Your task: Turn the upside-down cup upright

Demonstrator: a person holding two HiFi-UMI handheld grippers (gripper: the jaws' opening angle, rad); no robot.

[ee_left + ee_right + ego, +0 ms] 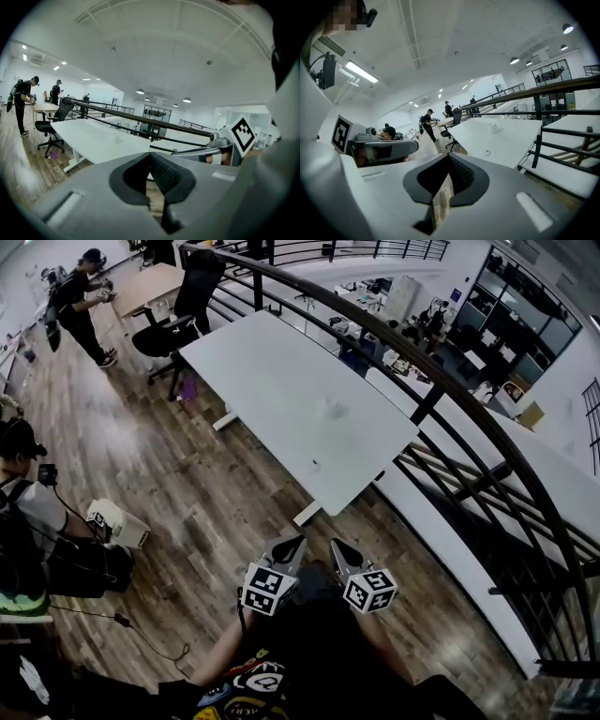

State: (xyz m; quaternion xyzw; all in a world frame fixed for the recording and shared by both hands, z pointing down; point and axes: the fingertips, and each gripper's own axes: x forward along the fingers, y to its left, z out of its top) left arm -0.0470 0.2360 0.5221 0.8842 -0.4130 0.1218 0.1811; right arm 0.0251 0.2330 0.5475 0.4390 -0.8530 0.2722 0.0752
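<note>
Hovering short of table (262,371) edge, L gripper (298,541), R gripper (336,546), jaws closed, empty, cup (330,409) well inboard

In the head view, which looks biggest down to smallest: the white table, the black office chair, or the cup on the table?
Largest: white table.
Next: black office chair, which stands farther off and so looks smaller.
Smallest: cup, a pale speck on the table.
</note>
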